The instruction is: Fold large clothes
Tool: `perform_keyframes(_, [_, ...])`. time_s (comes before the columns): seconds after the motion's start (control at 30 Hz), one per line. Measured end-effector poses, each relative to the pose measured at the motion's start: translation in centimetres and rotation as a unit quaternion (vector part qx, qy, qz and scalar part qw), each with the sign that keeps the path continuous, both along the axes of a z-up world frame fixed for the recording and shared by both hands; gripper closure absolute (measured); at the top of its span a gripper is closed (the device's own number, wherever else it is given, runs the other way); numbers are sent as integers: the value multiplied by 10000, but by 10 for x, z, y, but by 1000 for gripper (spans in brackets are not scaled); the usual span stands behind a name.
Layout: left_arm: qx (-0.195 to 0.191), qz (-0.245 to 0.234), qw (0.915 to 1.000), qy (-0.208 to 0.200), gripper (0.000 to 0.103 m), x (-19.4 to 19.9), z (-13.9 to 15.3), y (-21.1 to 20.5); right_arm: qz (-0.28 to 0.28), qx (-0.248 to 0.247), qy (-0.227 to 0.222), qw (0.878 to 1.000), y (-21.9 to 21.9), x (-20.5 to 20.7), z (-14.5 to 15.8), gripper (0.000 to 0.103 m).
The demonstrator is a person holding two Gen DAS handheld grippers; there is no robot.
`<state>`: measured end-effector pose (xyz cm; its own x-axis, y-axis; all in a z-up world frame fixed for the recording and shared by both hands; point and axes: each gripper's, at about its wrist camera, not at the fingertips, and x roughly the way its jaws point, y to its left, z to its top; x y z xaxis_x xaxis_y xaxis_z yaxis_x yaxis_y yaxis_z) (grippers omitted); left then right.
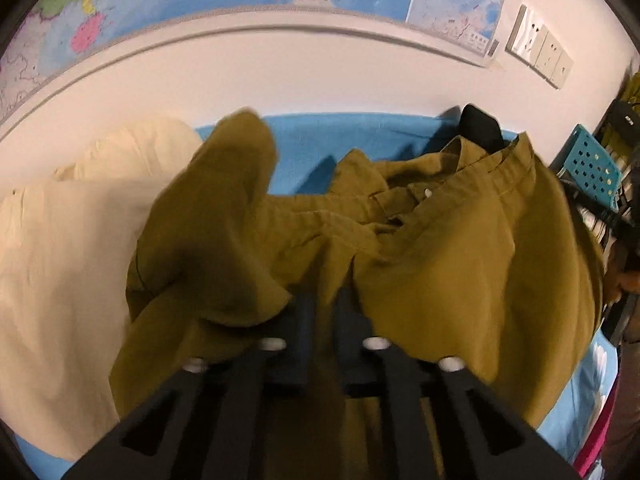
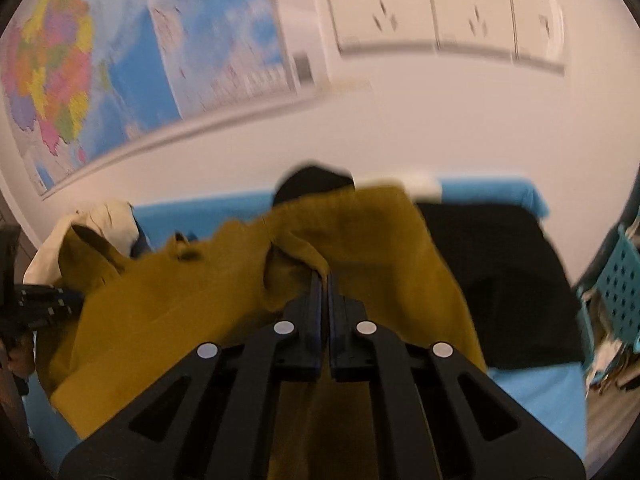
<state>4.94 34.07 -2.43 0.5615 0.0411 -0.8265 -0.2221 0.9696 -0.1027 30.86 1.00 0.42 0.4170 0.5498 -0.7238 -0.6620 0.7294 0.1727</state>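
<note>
Item: olive-mustard shirt (image 1: 460,248), lying bunched on a blue-covered surface (image 1: 320,132) that ran back to a white wall. Far edge of the surface met the wall directly; bare blue cloth showed only in a strip behind the shirt and at the near right corner (image 2: 536,392). Left tongs (image 1: 322,308): closed, pinching a fold of the shirt, with fabric draped over both sides of the fingers. Right tongs (image 2: 323,280): closed, gripping a raised ridge of the same shirt near its far edge. Collar and one white button (image 1: 427,192) faced up. Adjacent: cream-coloured cloth (image 1: 60,240) heaped on the left, touching the shirt; black garment (image 2: 500,280) spread on the right, partly under the shirt. Beyond the right edge: turquoise perforated basket (image 1: 592,168). Wall: map poster (image 2: 80,80), bank of sockets (image 2: 440,12).
</note>
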Motion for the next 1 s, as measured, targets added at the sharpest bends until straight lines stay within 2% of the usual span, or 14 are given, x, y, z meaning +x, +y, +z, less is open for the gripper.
perform_keyframes(0.1, [209, 300, 9984, -438, 101, -3, 18, 8, -6, 46, -26, 10000, -9, -3, 4, 99])
perform_keyframes(0.2, [-174, 432, 9961, -745, 101, -8, 31, 27, 76, 269, -450, 9986, -15, -13, 22, 101])
perform_keyframes(0.27, [-224, 415, 9967, -668, 101, -5, 28, 30, 75, 183, -573, 9982, -13, -14, 26, 101])
perform_keyframes(0.33, [28, 471, 9984, -324, 99, 6, 9, 30, 53, -38, -303, 9995, -5, -4, 11, 101])
perform_keyframes(0.4, [126, 499, 9987, 5, 93, 13, -10, 30, 52, -355, 58, 9993, 4, 6, -10, 93])
perform_keyframes(0.47, [130, 517, 9986, 26, 92, 12, -14, 27, 29, -408, 97, 9991, 4, 7, -18, 89])
perform_keyframes(0.5, [102, 501, 9987, -86, 83, 6, -9, 26, 12, -300, 70, 9995, 0, 5, -14, 84])
perform_keyframes(0.53, [39, 455, 9986, -274, 65, -3, -1, 25, -19, -147, 70, 9999, -7, 3, -8, 77])
perform_keyframes(0.57, [24, 440, 9981, -432, 56, -10, 5, 23, -37, 116, 65, 9999, -20, 0, 0, 65])
perform_keyframes(0.6, [69, 440, 9964, -717, 51, -25, 14, 22, -28, 335, 18, 9994, -33, -3, 9, 61])
perform_keyframes(0.63, [153, 412, 9949, -912, 49, -39, 22, 21, -15, 505, -44, 9987, -48, -8, 17, 60])
perform_keyframes(0.73, [352, 341, 9906, -1281, 41, -93, 30, 20, -52, 784, -50, 9969, -95, -25, 26, 42])
perform_keyframes(0.83, [351, 486, 9902, -1264, 33, -136, 21, 24, 15, 918, 299, 9953, -131, -40, 13, 28])
perform_keyframes(1.0, [-225, 646, 9908, -1171, 25, -183, -11, 28, 75, 726, 813, 9940, -167, -66, -27, 25])
